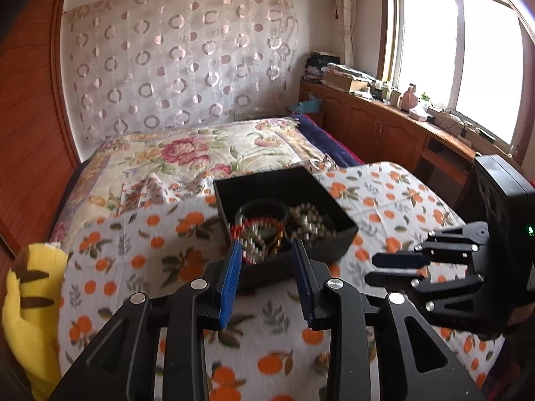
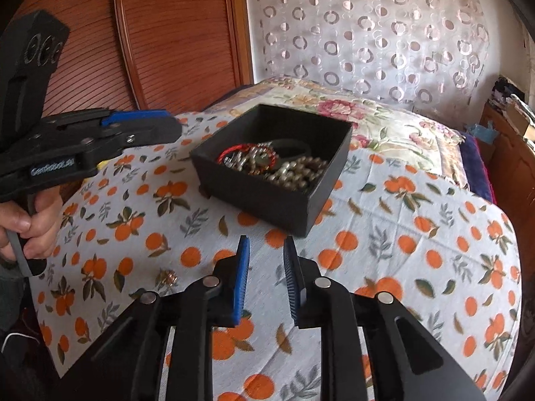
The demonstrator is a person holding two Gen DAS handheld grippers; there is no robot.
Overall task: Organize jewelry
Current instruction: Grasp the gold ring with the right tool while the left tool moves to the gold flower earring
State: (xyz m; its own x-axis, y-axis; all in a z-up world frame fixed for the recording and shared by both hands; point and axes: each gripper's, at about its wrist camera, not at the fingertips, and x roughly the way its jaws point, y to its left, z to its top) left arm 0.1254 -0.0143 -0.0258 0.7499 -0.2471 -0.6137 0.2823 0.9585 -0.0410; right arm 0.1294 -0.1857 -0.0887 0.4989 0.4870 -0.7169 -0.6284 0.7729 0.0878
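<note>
A black open box [image 1: 337, 234] [image 2: 254, 193] sits on an orange-print cloth [image 1: 133, 250] [image 2: 418, 250] on the bed. It holds a red bead bracelet [image 1: 257, 225] [image 2: 247, 153], a pearl-like bead string [image 1: 311, 220] [image 2: 294, 173] and a black band [image 2: 294, 148]. My left gripper [image 1: 265, 244] is open and empty at the box's near edge; it shows in the right wrist view [image 2: 143, 123]. My right gripper [image 2: 265, 242] is open and empty, just short of the box. A small gold ornament [image 2: 166, 278] lies on the cloth, left of the right gripper.
A yellow plush toy [image 1: 30, 300] lies at the cloth's left edge. A floral quilt [image 1: 200, 153] covers the bed beyond the box. A wooden sideboard [image 1: 384, 123] with clutter runs under the window. A wooden wardrobe [image 2: 174, 33] stands on the left.
</note>
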